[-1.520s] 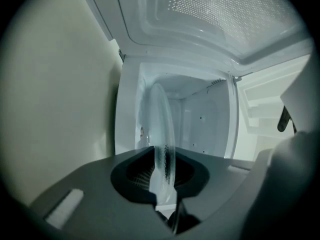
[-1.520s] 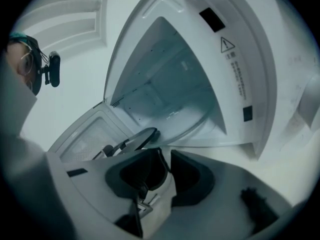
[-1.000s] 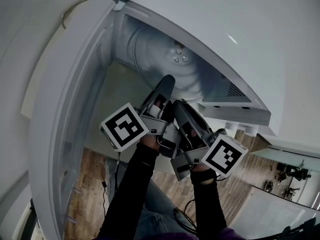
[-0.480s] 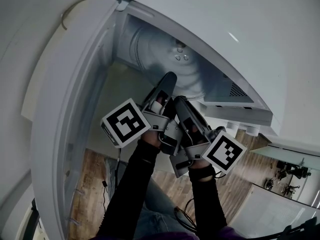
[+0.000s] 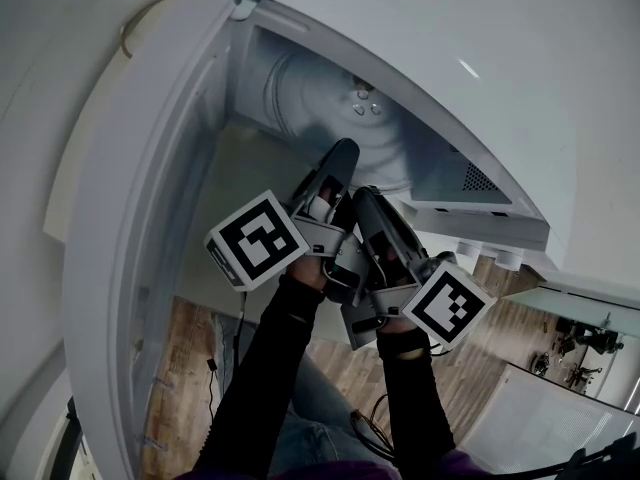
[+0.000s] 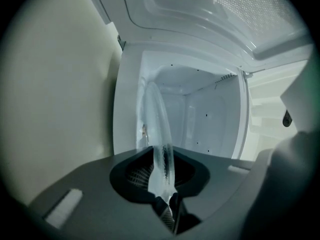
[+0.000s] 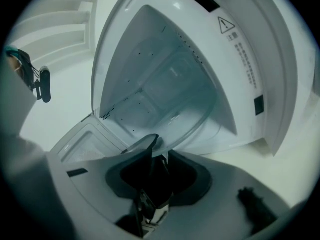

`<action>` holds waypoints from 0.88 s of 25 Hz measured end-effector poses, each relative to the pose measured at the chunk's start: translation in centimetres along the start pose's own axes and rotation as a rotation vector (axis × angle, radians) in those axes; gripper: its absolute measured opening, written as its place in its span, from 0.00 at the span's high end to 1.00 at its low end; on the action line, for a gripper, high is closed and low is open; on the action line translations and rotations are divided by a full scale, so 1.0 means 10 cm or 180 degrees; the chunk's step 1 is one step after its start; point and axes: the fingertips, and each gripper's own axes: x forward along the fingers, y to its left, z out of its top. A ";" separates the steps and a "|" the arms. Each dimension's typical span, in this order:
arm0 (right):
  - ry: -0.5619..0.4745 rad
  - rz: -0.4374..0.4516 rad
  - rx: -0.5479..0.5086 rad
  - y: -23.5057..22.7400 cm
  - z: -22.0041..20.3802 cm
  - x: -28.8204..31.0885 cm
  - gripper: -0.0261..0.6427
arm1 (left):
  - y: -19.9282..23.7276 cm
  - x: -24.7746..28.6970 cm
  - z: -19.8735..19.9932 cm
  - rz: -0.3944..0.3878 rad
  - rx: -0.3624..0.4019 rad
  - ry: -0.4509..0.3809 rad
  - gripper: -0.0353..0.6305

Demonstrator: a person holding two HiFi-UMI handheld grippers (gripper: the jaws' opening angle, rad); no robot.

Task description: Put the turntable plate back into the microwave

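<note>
The clear glass turntable plate [image 5: 335, 108] hangs at the mouth of the white microwave [image 5: 450, 78], its far part under the oven's top. My left gripper [image 5: 338, 158] is shut on the plate's near rim. In the left gripper view the plate [image 6: 157, 129] runs edge-on from between the left gripper's [image 6: 161, 170] jaws toward the cavity [image 6: 200, 114]. My right gripper [image 5: 366, 204], close beside the left, also holds the rim. Its jaws have just been closing a little, with the plate's [image 7: 200, 99] edge between them at the right gripper [image 7: 159, 151].
The microwave door [image 5: 130, 228] stands swung open on the left, its perforated window [image 6: 235, 9] close to my left gripper. A beige counter [image 5: 240, 168] lies under the door. A wooden floor [image 5: 180, 368] and the person's dark sleeves [image 5: 265, 368] show below.
</note>
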 end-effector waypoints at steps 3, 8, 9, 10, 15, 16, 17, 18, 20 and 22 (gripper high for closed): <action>-0.0011 -0.0003 -0.0011 -0.01 0.01 0.01 0.80 | -0.01 0.01 0.00 -0.0006 0.0107 0.0025 0.85; 0.0001 -0.0025 -0.0031 -0.03 0.02 0.02 0.80 | -0.04 0.03 0.00 -0.0018 0.0320 0.0067 0.86; -0.0003 -0.0012 -0.0024 -0.03 0.03 0.02 0.80 | -0.05 0.03 0.00 -0.0022 0.0354 0.0073 0.86; -0.0009 0.0003 -0.0015 -0.03 0.03 0.03 0.80 | -0.05 0.03 0.01 -0.0032 0.0382 0.0078 0.85; -0.0030 0.0005 0.0014 -0.05 0.05 0.04 0.80 | -0.06 0.02 0.00 -0.0067 0.0417 0.0119 0.84; -0.0038 -0.0002 0.0021 -0.05 0.06 0.04 0.80 | -0.06 0.02 0.00 -0.0051 0.0428 0.0139 0.84; -0.0046 -0.0008 0.0032 -0.06 0.06 0.04 0.80 | -0.05 0.01 -0.01 -0.0031 0.0439 0.0161 0.83; -0.0054 -0.0009 0.0043 -0.06 0.06 0.04 0.80 | -0.04 0.00 -0.02 -0.0012 0.0445 0.0180 0.82; -0.0068 -0.0001 0.0052 -0.06 0.07 0.05 0.80 | -0.03 -0.03 -0.02 0.0009 0.0423 0.0196 0.80; -0.0076 -0.0015 0.0050 -0.06 0.07 0.05 0.80 | -0.03 -0.06 -0.02 0.0011 0.0364 0.0188 0.78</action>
